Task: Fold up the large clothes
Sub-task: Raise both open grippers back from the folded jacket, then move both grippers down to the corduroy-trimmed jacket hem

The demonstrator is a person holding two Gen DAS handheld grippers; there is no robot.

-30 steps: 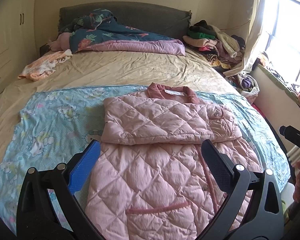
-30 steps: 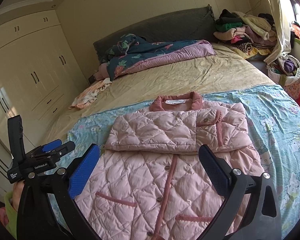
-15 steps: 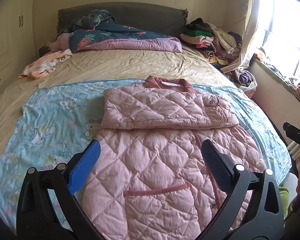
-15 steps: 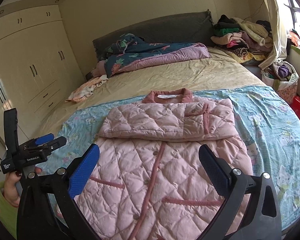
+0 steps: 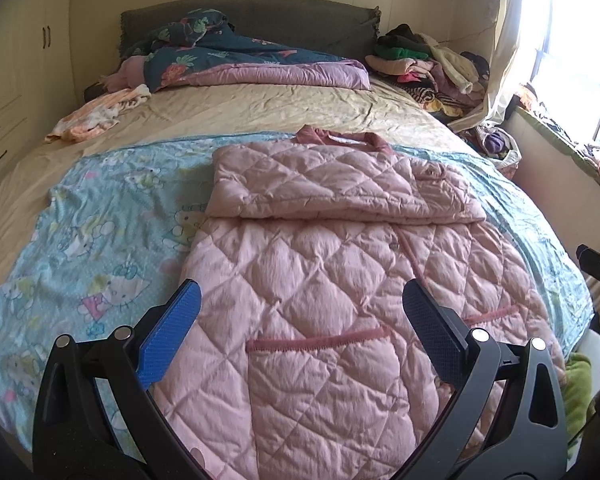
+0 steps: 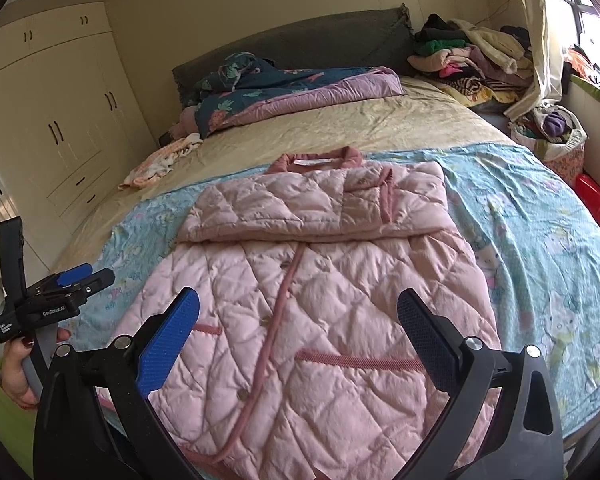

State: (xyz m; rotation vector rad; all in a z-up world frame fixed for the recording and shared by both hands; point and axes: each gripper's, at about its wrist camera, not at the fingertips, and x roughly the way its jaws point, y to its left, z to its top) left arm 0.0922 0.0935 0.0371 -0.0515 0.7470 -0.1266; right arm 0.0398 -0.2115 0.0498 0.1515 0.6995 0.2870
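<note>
A pink quilted jacket (image 5: 340,264) lies flat on a light blue cartoon sheet (image 5: 100,216), collar toward the headboard, both sleeves folded across the chest. It also shows in the right wrist view (image 6: 312,292). My left gripper (image 5: 300,316) is open and empty, hovering above the jacket's lower left part near a pocket. My right gripper (image 6: 296,316) is open and empty above the jacket's lower front near the button placket. The left gripper also appears at the left edge of the right wrist view (image 6: 76,280), held by a hand.
The bed (image 5: 260,108) carries a dark floral quilt (image 5: 240,60) by the headboard and a small peach garment (image 5: 96,116) at the far left. A clothes pile (image 5: 428,64) sits far right. Wardrobes (image 6: 52,128) stand left; a window and bag (image 6: 552,132) right.
Both grippers have dropped lower and moved toward the jacket's hem, so the jacket fills more of each view. The jacket has not moved. Both grippers stay open.
</note>
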